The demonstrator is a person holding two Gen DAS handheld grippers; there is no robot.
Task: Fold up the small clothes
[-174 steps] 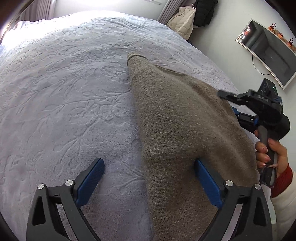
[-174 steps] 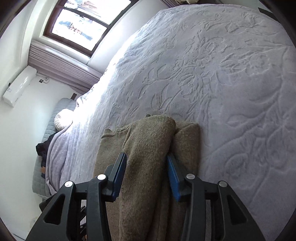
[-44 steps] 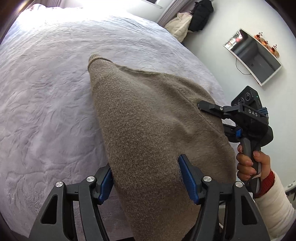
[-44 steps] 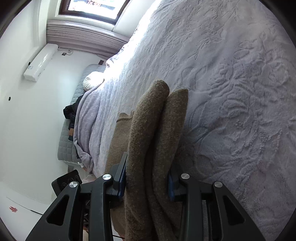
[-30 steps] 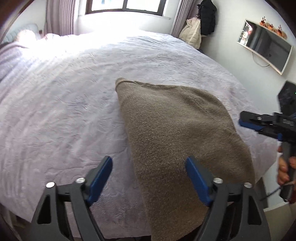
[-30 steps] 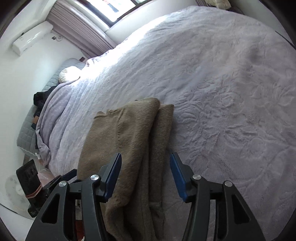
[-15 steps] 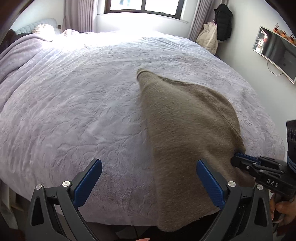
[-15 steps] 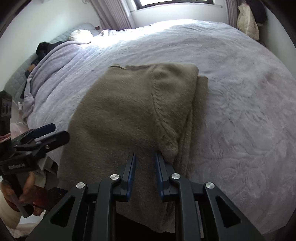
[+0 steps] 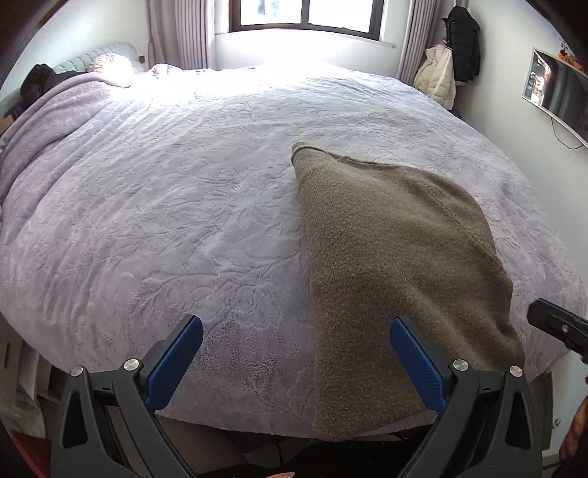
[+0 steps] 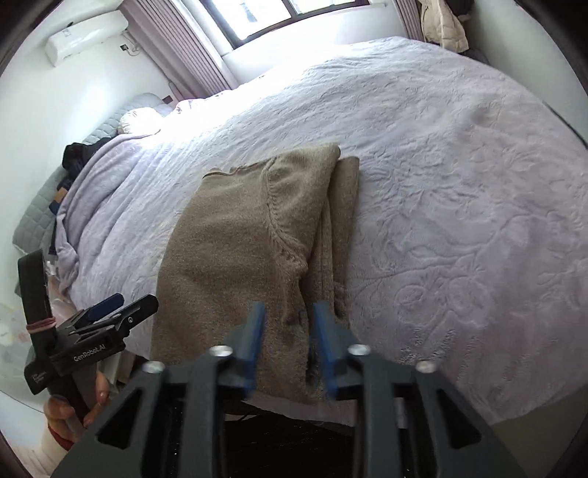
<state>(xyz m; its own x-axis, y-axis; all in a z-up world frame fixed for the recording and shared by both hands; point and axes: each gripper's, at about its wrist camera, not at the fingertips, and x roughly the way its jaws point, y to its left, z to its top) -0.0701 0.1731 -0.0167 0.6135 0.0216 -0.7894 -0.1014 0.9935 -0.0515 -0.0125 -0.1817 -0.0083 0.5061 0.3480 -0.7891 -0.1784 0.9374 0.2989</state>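
A taupe knitted sweater (image 10: 235, 242), already folded lengthwise with one sleeve panel tucked alongside, is laid at the near edge of the bed, its lower hem hanging over that edge. The left gripper (image 9: 294, 364) is held wide apart above the near edge, with nothing between its blue pads (image 9: 172, 362); the sweater's left margin lies under its right pad only. The right gripper (image 10: 288, 343) is seen narrowed, its jaws set at the hem by the folded sleeve; whether cloth is actually pinched cannot be told (the frame is blurred there).

The step in hand is judged to be the taking up of the hanging hem for a crosswise fold toward the collar. For a clean result, both near corners should be gripped through all layers, lifted level, and carried together, so that the tucked sleeve is not dragged out of line.

The surface is a lilac embossed plush bedspread (image 9: 176, 206), soft and likely to cling to knitwear. A window (image 9: 308, 14) with curtains is noted at the far side, coats (image 9: 452, 62) hung in the far right corner, a wall-mounted screen (image 9: 555, 99), and an air-conditioning unit (image 10: 86, 36).
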